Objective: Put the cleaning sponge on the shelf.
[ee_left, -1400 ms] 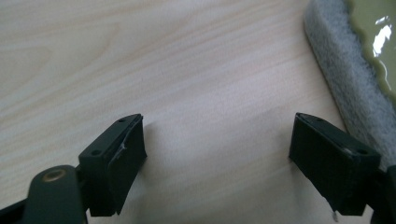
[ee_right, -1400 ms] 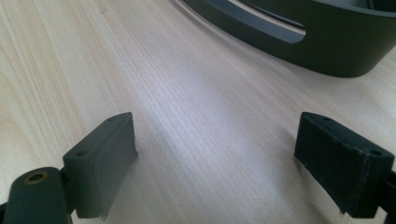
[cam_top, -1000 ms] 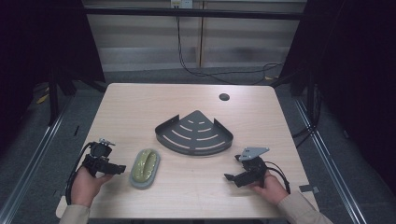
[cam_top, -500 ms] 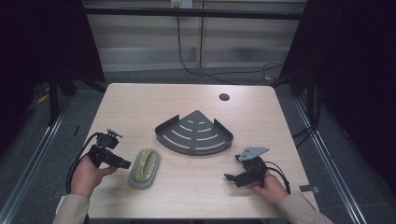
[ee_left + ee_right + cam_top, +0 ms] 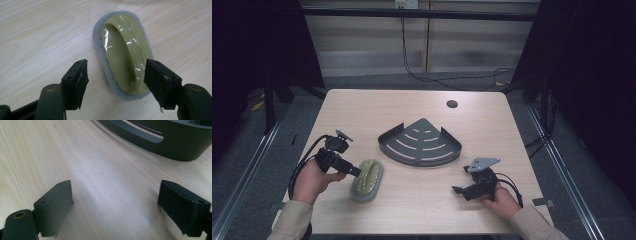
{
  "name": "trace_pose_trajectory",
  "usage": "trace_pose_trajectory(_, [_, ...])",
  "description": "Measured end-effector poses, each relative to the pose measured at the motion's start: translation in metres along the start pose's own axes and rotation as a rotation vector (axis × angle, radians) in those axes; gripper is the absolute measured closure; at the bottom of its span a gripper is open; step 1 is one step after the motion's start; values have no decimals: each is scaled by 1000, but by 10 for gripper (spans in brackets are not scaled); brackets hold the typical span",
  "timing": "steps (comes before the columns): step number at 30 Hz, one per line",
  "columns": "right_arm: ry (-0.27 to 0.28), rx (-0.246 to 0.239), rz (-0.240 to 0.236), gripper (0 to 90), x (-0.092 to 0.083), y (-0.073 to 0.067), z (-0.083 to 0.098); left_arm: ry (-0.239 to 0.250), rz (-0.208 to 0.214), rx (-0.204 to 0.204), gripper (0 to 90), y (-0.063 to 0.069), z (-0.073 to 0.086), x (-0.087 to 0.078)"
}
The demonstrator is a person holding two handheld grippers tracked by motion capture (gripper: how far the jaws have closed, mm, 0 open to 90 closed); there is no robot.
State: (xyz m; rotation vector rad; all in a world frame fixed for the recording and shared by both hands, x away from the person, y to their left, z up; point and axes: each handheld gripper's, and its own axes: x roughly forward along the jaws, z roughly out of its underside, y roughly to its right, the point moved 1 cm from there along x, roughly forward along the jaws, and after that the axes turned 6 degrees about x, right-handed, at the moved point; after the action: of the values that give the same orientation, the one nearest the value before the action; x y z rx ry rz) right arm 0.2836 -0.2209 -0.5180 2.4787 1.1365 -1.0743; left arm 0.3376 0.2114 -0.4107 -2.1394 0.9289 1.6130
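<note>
Hands entered from six o'clock of the high view. At about seven o'clock the left gripper (image 5: pixel 354 171) hovered at the near end of the scrubbing pad (image 5: pixel 367 179), an olive-green handle on a grey felt base lying flat on the tabletop (image 5: pixel 362 107). Its jaws had just been closing, yet stood about half apart, straddling the pad's (image 5: pixel 126 53) near end without pressing on it. At about five o'clock the right gripper (image 5: pixel 457 189) rested low over bare wood, jaws spread wide with nothing between them. Farther off, near the centre, sat the dark corner rack (image 5: pixel 421 142), well apart from the pad. Toward one o'clock lay a small dark hole (image 5: pixel 452 104) in the tabletop.
</note>
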Motion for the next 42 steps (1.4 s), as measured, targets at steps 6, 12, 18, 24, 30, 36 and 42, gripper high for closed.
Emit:
trace_pose_trajectory(6, [0, 0, 0, 121, 0, 0, 0, -13, 18, -28, 371, 7, -10, 0])
trace_pose_trajectory(12, [0, 0, 0, 121, 0, 0, 0, -18, 29, -37, 381, 12, -16, 1])
trace_pose_trajectory(18, [0, 0, -1, 121, 0, 0, 0, -30, 37, -46, 382, 14, -19, 5])
trace_pose_trajectory(24, [1, -2, 0, 121, 0, 0, 0, -43, 48, -49, 388, 17, -21, 10])
trace_pose_trajectory(30, [1, -2, 0, 121, 0, 0, 0, -65, 43, -54, 404, 18, -23, 14])
trace_pose_trajectory(36, [1, -2, 0, 121, 0, 0, 0, -85, 42, -60, 428, 19, -23, 19])
trace_pose_trajectory(42, [0, -1, 0, 121, 0, 0, 0, -109, 27, -70, 477, 17, -23, 25])
